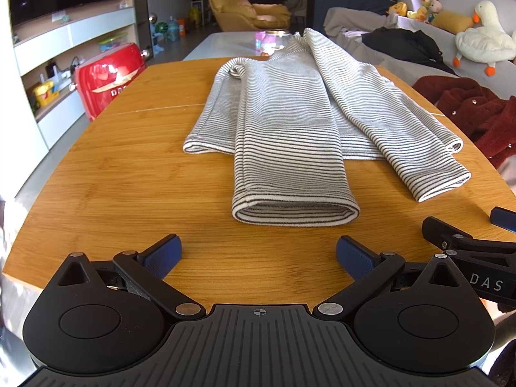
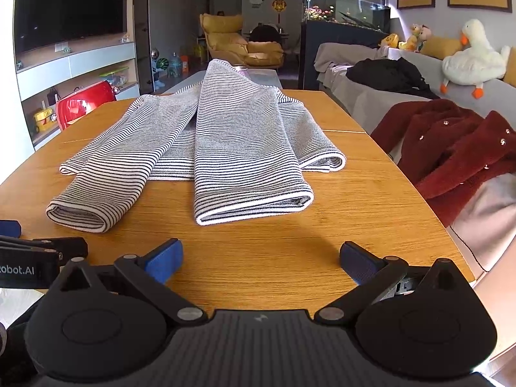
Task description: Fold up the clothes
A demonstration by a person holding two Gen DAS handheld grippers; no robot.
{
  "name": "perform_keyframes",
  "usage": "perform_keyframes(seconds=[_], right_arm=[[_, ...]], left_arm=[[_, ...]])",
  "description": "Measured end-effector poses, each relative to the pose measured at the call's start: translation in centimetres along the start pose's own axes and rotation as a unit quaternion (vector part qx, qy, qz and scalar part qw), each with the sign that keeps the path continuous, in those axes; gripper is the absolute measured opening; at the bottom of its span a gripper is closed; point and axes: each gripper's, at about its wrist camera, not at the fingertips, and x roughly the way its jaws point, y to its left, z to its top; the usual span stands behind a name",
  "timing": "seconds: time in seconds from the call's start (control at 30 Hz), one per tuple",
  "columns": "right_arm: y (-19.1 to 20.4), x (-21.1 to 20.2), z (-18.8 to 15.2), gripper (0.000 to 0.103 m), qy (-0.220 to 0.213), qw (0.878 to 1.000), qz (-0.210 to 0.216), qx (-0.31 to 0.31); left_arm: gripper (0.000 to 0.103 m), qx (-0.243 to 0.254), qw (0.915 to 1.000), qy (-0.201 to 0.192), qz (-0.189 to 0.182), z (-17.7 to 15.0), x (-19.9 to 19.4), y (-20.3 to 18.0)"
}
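Both grippers, left (image 1: 258, 254) and right (image 2: 260, 258), gape empty over bare table (image 1: 113, 177) before the striped garment (image 1: 290, 122), red coat (image 2: 451, 148) alongside.

Left gripper (image 1: 258, 256): jaws spread wide, nothing between the blue pads (image 1: 161, 255), held low and roughly level. Right gripper (image 2: 260, 259): same, wide apart, empty, blue pads (image 2: 165, 259) clear. Both sit side by side, close. Each shows at the edge of the other's cam; right gripper in left wrist cam looks slightly fwd of the left, but fisheye makes that uncertain.
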Motion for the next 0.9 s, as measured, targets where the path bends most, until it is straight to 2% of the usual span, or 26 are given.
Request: perform_keyframes(seconds=[0.23, 0.3, 0.37, 0.43, 0.53, 0.6, 0.7, 0.73, 0.87, 0.9], right_arm=[[-0.2, 0.0, 0.0, 0.103, 0.001, 1.0, 0.007, -0.001], [-0.3, 0.0, 0.1, 0.103, 0.003, 1.0, 0.021, -0.009], [-0.5, 0.0, 0.1, 0.103, 0.004, 0.999, 0.038, -0.02], [-0.9, 0.0, 0.3, 0.103, 0.004, 0.998, 0.057, -0.027], [-2.1, 0.4, 1.7, 0.103, 0.017, 0.994, 0.109, -0.01], [-3.0, 0.5, 3.7, 0.103, 0.006, 0.991, 0.136, 0.003], [-3.2, 1.2, 7.4, 0.103, -0.039, 0.991, 0.13, -0.013], [-3.2, 1.5, 8.7, 0.103, -0.055, 0.99, 0.124, -0.021], [-2.8, 4.3, 11.0, 0.102, -0.057, 0.99, 0.125, -0.023], [-2.6, 5.0, 11.6, 0.097, -0.056, 0.99, 0.126, -0.023]], left_arm=[[0.103, 0.001, 1.0, -0.003, -0.003, 0.0, -0.1, 0.0], [0.103, 0.003, 1.0, -0.003, -0.007, 0.1, -0.1, 0.1], [0.103, 0.003, 0.9997, -0.005, -0.026, 0.2, -0.2, 0.6], [0.103, -0.007, 0.998, -0.002, -0.062, 0.8, -0.4, 1.6], [0.103, -0.012, 0.9936, -0.026, -0.11, 3.2, -1.1, 3.3], [0.103, -0.007, 0.9899, -0.055, -0.13, 5.9, -1.0, 3.9], [0.103, 0.0, 0.9822, -0.1, -0.159, 10.1, -0.2, 4.4], [0.103, -0.015, 0.9794, -0.096, -0.177, 11.6, 1.0, 4.9], [0.103, -0.057, 0.97, -0.072, -0.225, 15.8, 6.1, 6.1], [0.103, -0.071, 0.9693, -0.055, -0.229, 16.4, 7.7, 6.5]])
